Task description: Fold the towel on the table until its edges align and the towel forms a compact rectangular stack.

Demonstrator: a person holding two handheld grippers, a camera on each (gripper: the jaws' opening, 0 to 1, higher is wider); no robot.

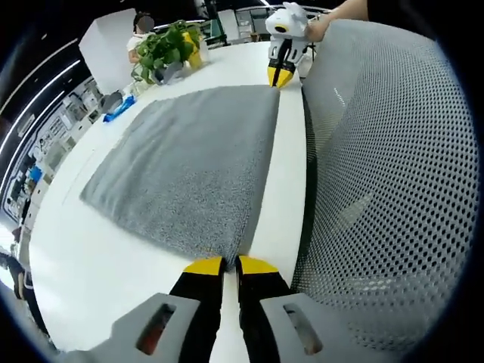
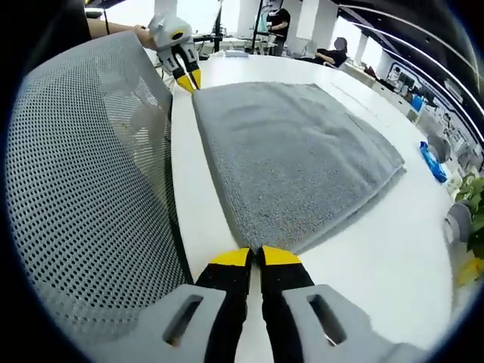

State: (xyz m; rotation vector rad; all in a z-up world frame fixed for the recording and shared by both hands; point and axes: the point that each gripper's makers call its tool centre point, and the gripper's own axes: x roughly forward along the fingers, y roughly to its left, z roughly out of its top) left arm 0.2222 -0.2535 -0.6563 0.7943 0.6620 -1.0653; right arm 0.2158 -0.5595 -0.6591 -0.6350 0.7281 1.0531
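Note:
A grey towel (image 1: 193,162) lies flat on the white table (image 1: 98,265), folded over so that a doubled edge shows on its far side (image 2: 378,178). My left gripper (image 1: 231,265) is shut on the towel's near corner, yellow tips pinching the cloth. In the right gripper view, my right gripper (image 2: 255,257) is likewise shut on the corner closest to it. Each gripper appears in the other's view at the far end of the same towel edge: the right gripper (image 1: 280,74) held by a hand, and the left gripper (image 2: 187,78).
A grey mesh chair back (image 1: 393,189) (image 2: 83,189) stands close along the table edge beside both grippers. A potted plant (image 1: 166,49) and a blue object (image 1: 119,108) sit beyond the towel. People sit at desks in the background.

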